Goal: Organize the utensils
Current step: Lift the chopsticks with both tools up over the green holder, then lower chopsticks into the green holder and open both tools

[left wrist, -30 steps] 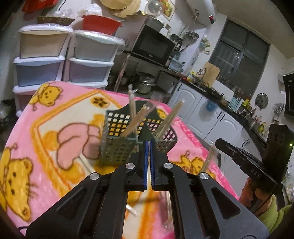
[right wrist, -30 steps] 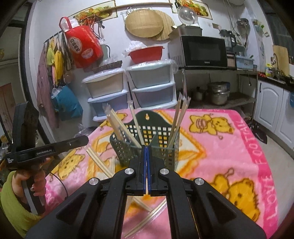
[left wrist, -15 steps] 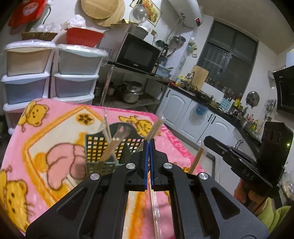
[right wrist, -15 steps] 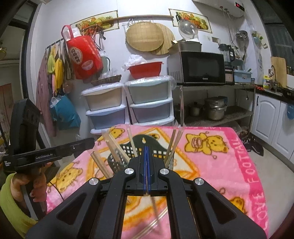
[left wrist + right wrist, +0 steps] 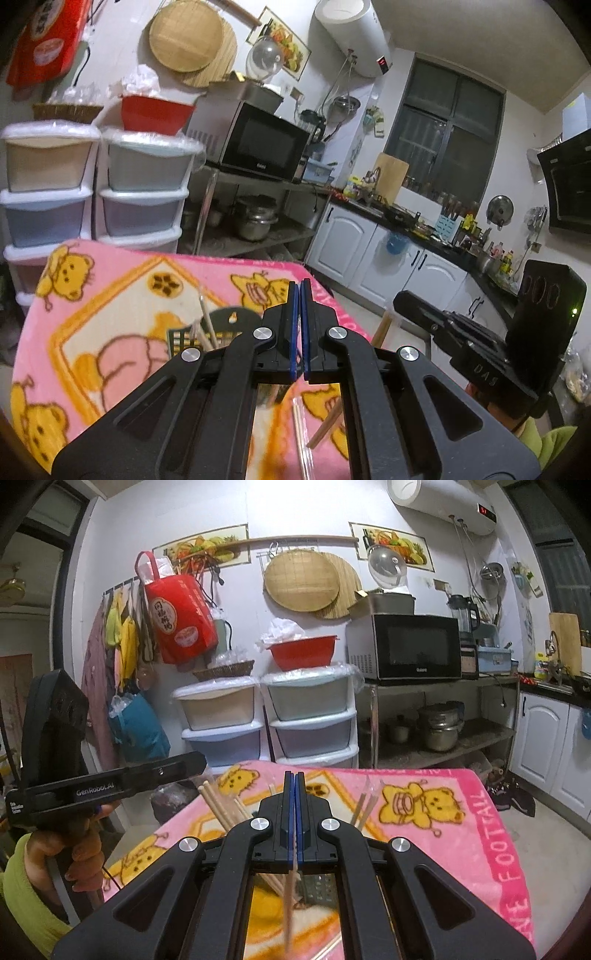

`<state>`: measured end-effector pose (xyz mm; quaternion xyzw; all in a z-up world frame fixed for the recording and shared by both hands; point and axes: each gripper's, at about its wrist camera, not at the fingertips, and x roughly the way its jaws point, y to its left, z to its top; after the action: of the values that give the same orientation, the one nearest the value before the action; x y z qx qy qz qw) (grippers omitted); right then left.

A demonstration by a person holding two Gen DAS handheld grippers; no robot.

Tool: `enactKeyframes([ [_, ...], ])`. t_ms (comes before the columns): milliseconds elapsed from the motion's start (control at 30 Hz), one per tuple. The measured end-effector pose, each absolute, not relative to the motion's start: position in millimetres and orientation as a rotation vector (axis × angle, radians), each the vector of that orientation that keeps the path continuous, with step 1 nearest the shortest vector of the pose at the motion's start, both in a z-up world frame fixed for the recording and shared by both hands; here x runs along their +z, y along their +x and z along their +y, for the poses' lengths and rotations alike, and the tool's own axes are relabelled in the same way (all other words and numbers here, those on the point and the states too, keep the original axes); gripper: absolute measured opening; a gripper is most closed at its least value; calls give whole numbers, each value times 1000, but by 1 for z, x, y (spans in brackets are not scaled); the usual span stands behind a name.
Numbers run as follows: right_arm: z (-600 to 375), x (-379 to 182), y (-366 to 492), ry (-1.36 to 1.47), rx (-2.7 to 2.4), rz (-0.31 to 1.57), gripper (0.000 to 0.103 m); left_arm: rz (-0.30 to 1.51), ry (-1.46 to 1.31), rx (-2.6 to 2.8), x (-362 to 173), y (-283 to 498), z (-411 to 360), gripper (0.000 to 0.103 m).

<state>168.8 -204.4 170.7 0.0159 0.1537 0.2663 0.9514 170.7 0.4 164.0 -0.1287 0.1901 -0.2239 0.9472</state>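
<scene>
Kitchen table under pink bear blanket (image 5: 122,280); left tongs (image 5: 300,291) pressed together, right tongs (image 5: 294,779) pinching a chopstick (image 5: 289,897)

green basket (image 5: 179,336) mostly hidden behind left claw (image 5: 300,328), chopstick (image 5: 289,904) blurred, lower end cut off

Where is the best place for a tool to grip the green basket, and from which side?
Probably the raised back tab of the green basket, from above: it stands upright, and chopsticks lean out of its compartments, so the tab is the barest edge.
</scene>
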Motion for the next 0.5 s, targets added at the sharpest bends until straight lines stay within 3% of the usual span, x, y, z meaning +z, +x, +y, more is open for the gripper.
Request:
enactKeyframes([
  [500, -197, 203, 179, -2, 539, 227, 1, 337, -260, -448, 198, 196, 7, 0],
])
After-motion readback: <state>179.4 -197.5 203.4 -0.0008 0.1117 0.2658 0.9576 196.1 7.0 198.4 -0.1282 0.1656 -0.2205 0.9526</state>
